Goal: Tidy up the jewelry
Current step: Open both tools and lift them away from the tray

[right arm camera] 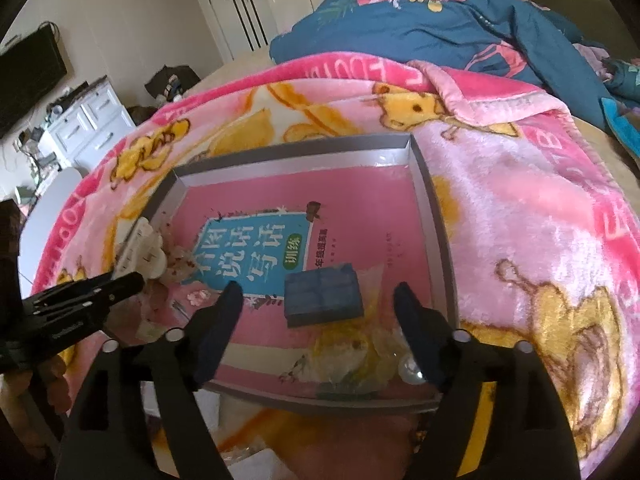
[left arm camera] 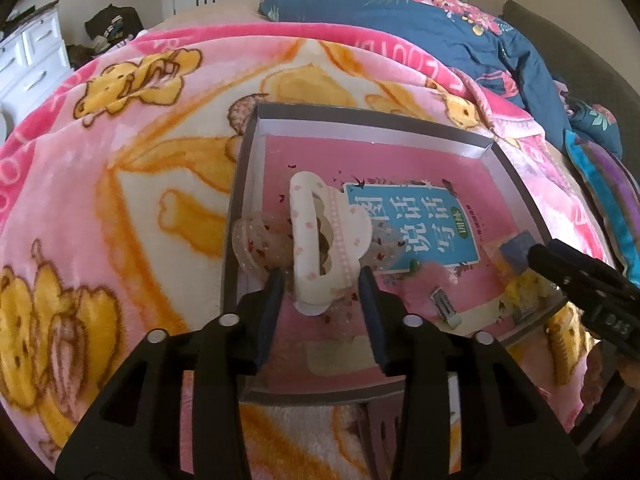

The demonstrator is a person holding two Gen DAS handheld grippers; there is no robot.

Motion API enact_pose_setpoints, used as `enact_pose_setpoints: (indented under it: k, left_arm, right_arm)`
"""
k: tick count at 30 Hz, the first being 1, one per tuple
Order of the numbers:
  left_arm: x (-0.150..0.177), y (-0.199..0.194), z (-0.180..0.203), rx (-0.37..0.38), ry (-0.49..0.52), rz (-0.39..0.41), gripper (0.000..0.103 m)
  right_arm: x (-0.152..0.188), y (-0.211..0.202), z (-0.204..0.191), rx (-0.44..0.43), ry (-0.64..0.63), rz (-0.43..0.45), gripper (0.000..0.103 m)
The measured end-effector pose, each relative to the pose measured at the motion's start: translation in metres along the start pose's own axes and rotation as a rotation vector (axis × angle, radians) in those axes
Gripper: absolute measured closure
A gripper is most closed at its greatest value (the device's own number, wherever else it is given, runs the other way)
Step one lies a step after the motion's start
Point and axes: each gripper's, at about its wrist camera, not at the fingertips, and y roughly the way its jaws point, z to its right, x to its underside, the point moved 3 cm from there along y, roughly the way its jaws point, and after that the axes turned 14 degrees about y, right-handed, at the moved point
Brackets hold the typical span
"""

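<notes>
I had both grippers over the grey-walled tray (left arm camera: 256, 148), which lay on the pink bear blanket (left arm camera: 120, 168) and had a pink book with a blue title panel (right arm camera: 256, 252) lying flat inside it. My left gripper (left arm camera: 320, 284) hung at the tray's left side with its fingers loosened around the cream hair claw (left arm camera: 316, 240); the claw stood between the pads, and I saw a gap on each side, so nothing was pinched. A sheer spotted ribbon (left arm camera: 256, 248) trailed from the claw over the tray's left wall. My right gripper (right arm camera: 318, 296) was spread wide and released above the tray's near right corner. The small blue box (right arm camera: 324, 296) sat on the book between those fingers, untouched. Just nearer than the box lay yellow crinkled wrapping (right arm camera: 352, 356) and a clear bead (right arm camera: 410, 368) against the tray's near wall.
</notes>
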Motion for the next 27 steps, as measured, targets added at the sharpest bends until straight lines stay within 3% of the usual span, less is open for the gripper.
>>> enact_pose_setpoints:
  k: [5, 15, 21, 27]
  left_arm:
    - [-0.002, -0.011, -0.002, -0.010, -0.004, 0.008, 0.052]
    - [-0.008, -0.059, -0.007, -0.027, -0.042, 0.087, 0.020]
    - [-0.009, -0.089, -0.003, -0.047, -0.049, 0.136, 0.011]
    - [-0.003, -0.117, 0.004, -0.053, -0.045, 0.175, 0.010]
  right_arm:
    - [-0.004, -0.014, 0.001, -0.010, -0.003, 0.020, 0.017]
    - [-0.013, -0.059, 0.000, -0.032, -0.022, 0.080, 0.013]
    - [-0.013, -0.089, -0.005, -0.045, -0.050, 0.124, 0.011]
    - [-0.006, -0.119, -0.013, -0.054, -0.098, 0.169, 0.007]
